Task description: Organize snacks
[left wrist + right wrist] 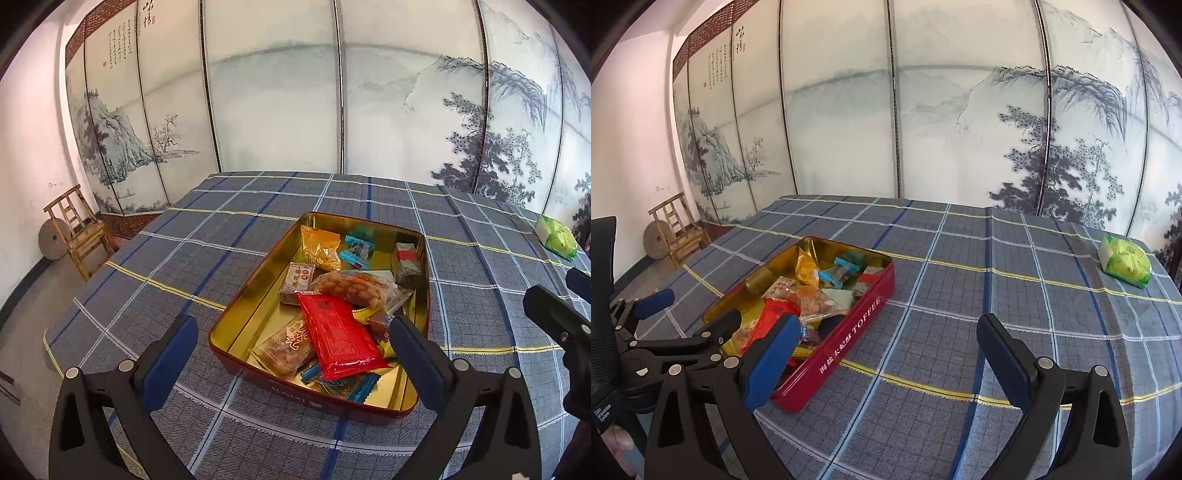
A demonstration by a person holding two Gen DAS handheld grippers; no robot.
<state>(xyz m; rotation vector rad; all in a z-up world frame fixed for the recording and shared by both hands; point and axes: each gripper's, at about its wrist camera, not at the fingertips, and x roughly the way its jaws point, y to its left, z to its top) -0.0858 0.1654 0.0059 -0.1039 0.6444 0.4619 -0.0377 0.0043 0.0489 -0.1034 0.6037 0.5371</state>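
plaid tablecloth (960, 295) with one red tin (849, 328), one green pack (1124, 266), two claws (293, 349) (886, 354) wide and empty

Red tin (849, 332) with gold inside, blue-grey plaid tablecloth (960, 258), green packet (1124, 266), red packet (340, 336)

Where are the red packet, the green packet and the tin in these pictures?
red packet (338, 338), left wrist view, middle of its wrapper.
green packet (1125, 266), right wrist view, middle of its top face.
tin (849, 332), right wrist view, red lettered side wall.
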